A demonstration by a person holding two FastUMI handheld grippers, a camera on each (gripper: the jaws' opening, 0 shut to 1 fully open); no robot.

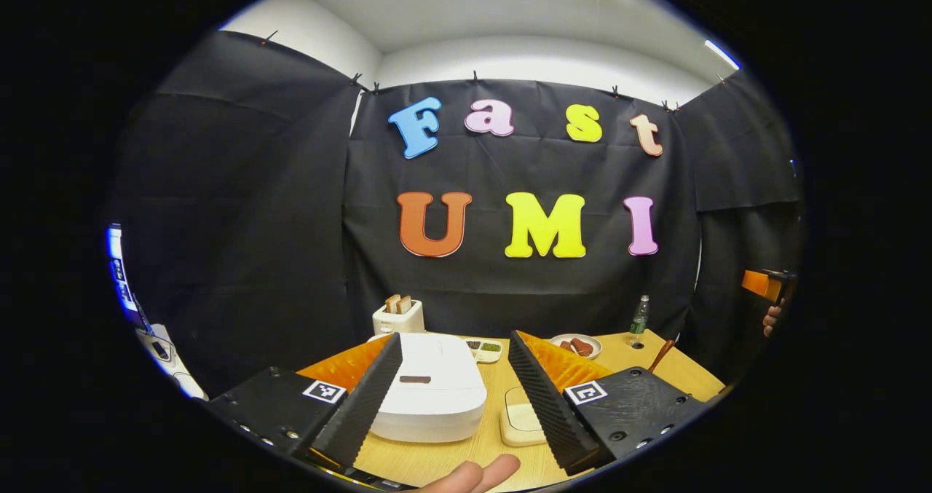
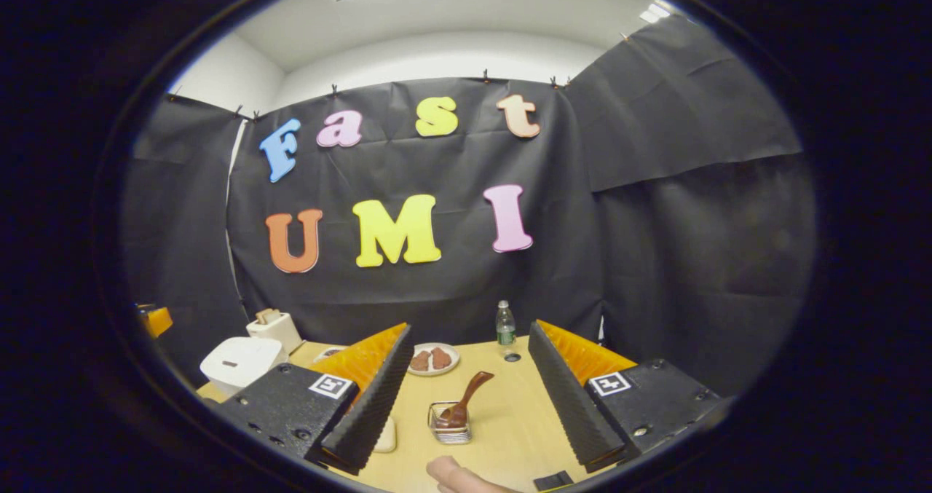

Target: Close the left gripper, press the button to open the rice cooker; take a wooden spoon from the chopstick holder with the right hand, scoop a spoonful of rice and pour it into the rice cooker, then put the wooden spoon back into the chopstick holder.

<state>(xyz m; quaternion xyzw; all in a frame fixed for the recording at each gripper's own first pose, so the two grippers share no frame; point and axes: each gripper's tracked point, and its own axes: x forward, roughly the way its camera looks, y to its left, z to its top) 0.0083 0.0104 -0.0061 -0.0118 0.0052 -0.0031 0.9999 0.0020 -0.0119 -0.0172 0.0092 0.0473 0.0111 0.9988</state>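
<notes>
Left gripper view: the left gripper (image 1: 455,398) stands with its jaws wide apart and nothing between them, at the bottom centre of the frame. Framed in the gap is the white rice cooker (image 1: 431,395), lid down, resting on the wooden table (image 1: 502,387). Just right of the cooker lies a small cream square container (image 1: 518,426), partly hidden by the right-hand finger. Behind the cooker, at lower centre, sits a white toaster (image 1: 397,317) with two slices showing at its top. Right of it are a small tray of seasonings (image 1: 486,349), a plate with brown pieces (image 1: 577,345) and a clear bottle (image 1: 638,320). A wooden spoon handle (image 1: 661,355) shows at lower right, its base hidden. A fingertip (image 1: 473,476) of the person intrudes at the bottom edge.

Right gripper view: the right gripper (image 2: 466,405) likewise has its jaws fully apart and empty, at the bottom centre. Between them, on the table (image 2: 510,420), stands the wire chopstick holder (image 2: 449,424) with the wooden spoon (image 2: 464,400) resting inside, handle tilted toward the upper right. The rice cooker (image 2: 240,362) is at lower left, well apart from the holder, with the toaster (image 2: 275,329) just behind it. The plate (image 2: 432,360) and bottle (image 2: 505,328) stand at the table's far edge.
</notes>
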